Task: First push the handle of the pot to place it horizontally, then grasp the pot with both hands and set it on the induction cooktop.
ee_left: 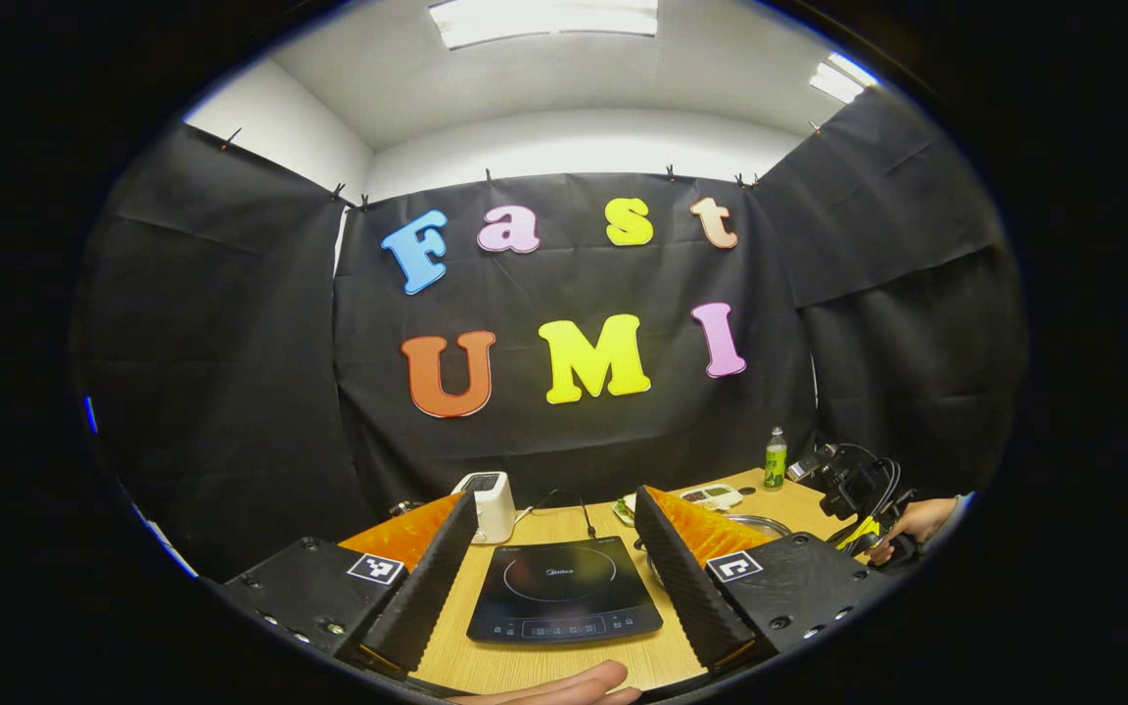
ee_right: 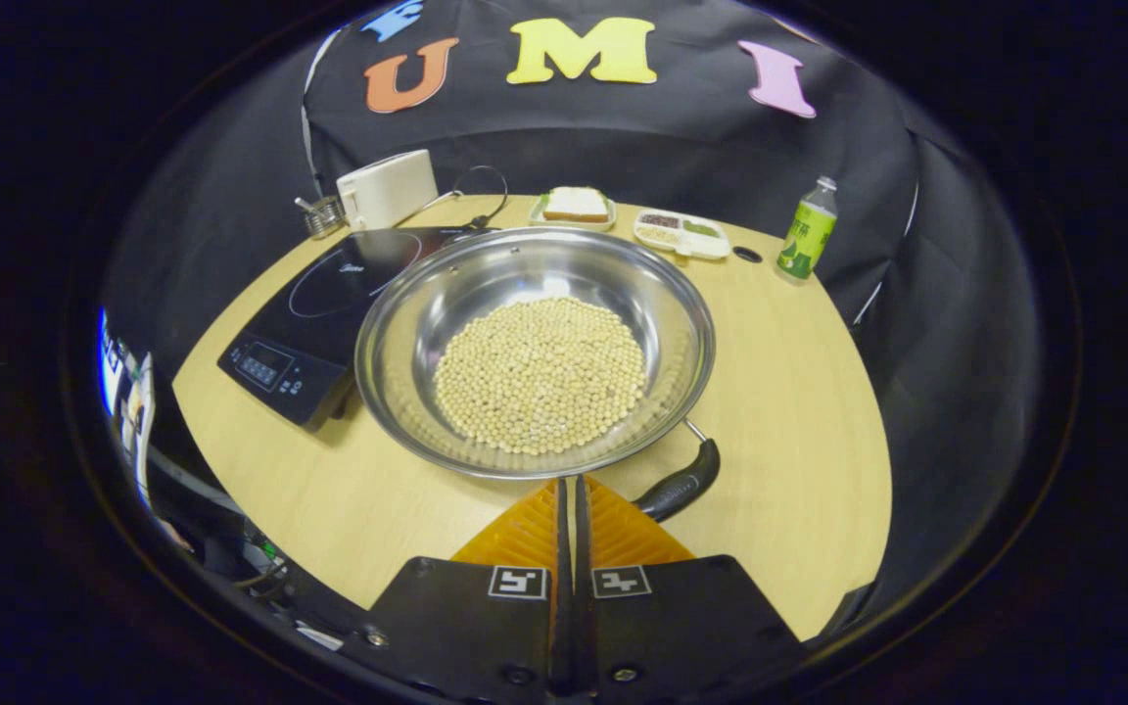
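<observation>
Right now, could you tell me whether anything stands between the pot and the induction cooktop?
Nothing visible does. In the right gripper view the pot of beans sits right beside the induction cooktop, its rim overlapping the cooktop's edge, and the glass top looks bare.

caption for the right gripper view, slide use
Shut right gripper near the rim of a bean-filled steel pot, handle angled beside it, induction cooktop alongside.

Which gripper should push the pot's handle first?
The right gripper, probably. Its shut fingers sit just beside the handle at the pot's near rim, while the left gripper hangs open facing the cooktop.
</observation>
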The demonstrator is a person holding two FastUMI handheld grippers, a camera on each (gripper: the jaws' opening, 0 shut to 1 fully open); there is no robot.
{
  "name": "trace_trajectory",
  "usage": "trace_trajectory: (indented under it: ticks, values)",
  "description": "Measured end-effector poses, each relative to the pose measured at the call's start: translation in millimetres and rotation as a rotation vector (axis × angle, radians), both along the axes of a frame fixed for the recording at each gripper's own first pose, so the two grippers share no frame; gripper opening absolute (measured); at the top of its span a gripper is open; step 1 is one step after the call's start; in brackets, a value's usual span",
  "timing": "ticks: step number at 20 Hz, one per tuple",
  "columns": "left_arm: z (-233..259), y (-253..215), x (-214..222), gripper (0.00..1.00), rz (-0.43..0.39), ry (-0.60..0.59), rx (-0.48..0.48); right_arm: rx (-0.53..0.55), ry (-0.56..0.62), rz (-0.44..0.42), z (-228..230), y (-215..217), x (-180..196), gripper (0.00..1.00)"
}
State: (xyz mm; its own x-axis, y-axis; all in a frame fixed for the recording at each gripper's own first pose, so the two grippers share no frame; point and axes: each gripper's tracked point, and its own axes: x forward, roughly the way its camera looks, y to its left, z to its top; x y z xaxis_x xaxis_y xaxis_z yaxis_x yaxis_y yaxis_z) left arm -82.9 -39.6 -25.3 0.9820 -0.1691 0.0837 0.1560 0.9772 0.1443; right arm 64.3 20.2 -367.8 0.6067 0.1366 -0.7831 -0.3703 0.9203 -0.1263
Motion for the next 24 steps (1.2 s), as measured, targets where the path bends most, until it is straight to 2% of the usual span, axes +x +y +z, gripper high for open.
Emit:
trace_trajectory:
  ticks: [1,3,7,10,11,15,17,20,24]
  values:
    - [-0.1,-1.5,0.7,0.96,-0.003,-0.002,-0.009,-0.013,-0.004,-0.003,0.6,-3.9,3.0,0.00]
    - [-1.9,-4.8,0.9,0.96,-0.013,0.001,-0.020,-0.023,-0.001,-0.007,0.1,-8.1,6.7,0.04]
    - [-7.7,-7.9,2.9,0.96,-0.016,0.013,-0.003,-0.004,0.018,-0.023,1.5,-16.7,13.1,0.04]
    - [-9.7,-9.5,4.9,0.96,-0.017,0.017,-0.006,-0.039,-0.006,-0.025,3.6,-28.6,24.7,0.04]
    - [-10.6,-11.0,4.9,0.96,-0.021,0.019,-0.009,-0.045,-0.012,-0.019,3.2,-31.1,28.3,0.00]
    - [-16.9,-12.6,7.1,0.96,-0.025,0.032,-0.026,-0.018,-0.013,-0.019,2.8,-38.1,40.0,0.04]
    - [-22.1,-15.9,10.0,0.96,-0.032,0.042,-0.042,-0.033,-0.050,-0.012,5.0,-44.3,51.9,0.00]
    - [-32.1,-21.3,13.5,0.96,-0.043,0.064,-0.048,-0.026,-0.092,-0.014,3.4,-48.6,65.3,0.04]
    - [-40.7,-28.6,19.7,0.96,-0.042,0.083,-0.031,-0.008,-0.145,-0.040,2.2,-53.6,84.9,0.04]
